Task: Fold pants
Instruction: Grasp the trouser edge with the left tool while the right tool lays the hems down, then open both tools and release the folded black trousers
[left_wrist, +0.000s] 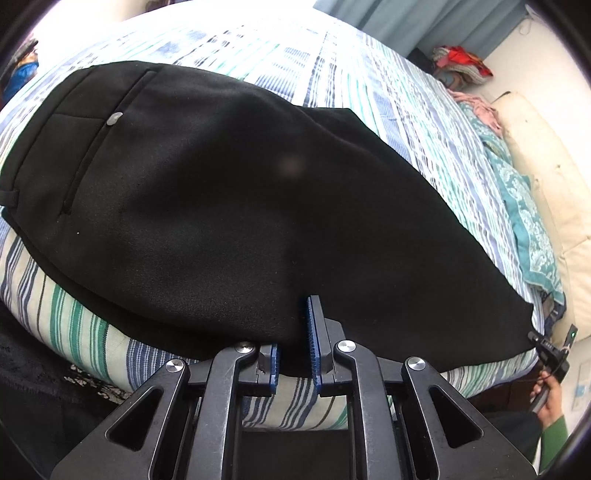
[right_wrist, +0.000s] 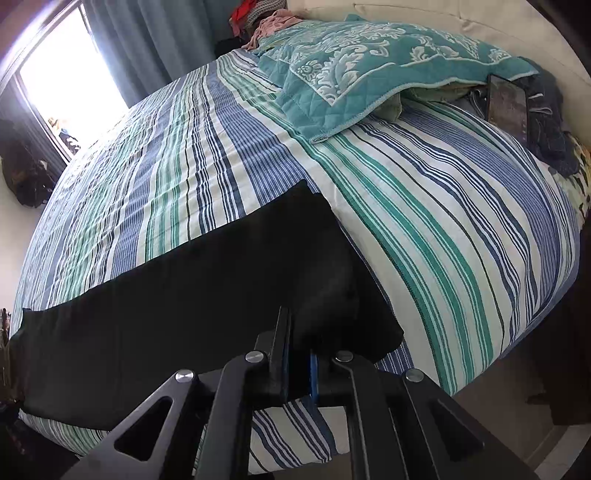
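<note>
The black pants (left_wrist: 229, 192) lie along the near edge of the bed (left_wrist: 369, 74), on its striped sheet, already doubled lengthwise so that 1 leg sits on the other. The waistband and a back pocket with its button (left_wrist: 114, 118) are toward the left end of that edge, and the legs run off to the right end.

The left gripper (left_wrist: 293, 343) is clenched on the near edge of the pants about midway along, with black cloth pinched between its blue pads (left_wrist: 314, 332). The right gripper (right_wrist: 297, 354) is also clenched, grasping the cloth at the hem end of the legs; in the left wrist view it shows small at the far right (left_wrist: 546, 347), with the person's hand (left_wrist: 550, 398) and a green sleeve behind it.

As I read it, the lengthwise fold is done and the step in hand is the crosswise fold, taken from a grip at the hem and a grip at the middle. The next move would call for lifting the hem end clear of the sheet and carrying it over toward the waistband, while the middle grip keeps the 2 layers together. The edges should meet squarely before either grip lets go, or the top leg may slide off the lower 1. A teal quilt (right_wrist: 369, 62) and a phone (right_wrist: 508, 107) lie toward the far right corner, well apart from the work.
</note>
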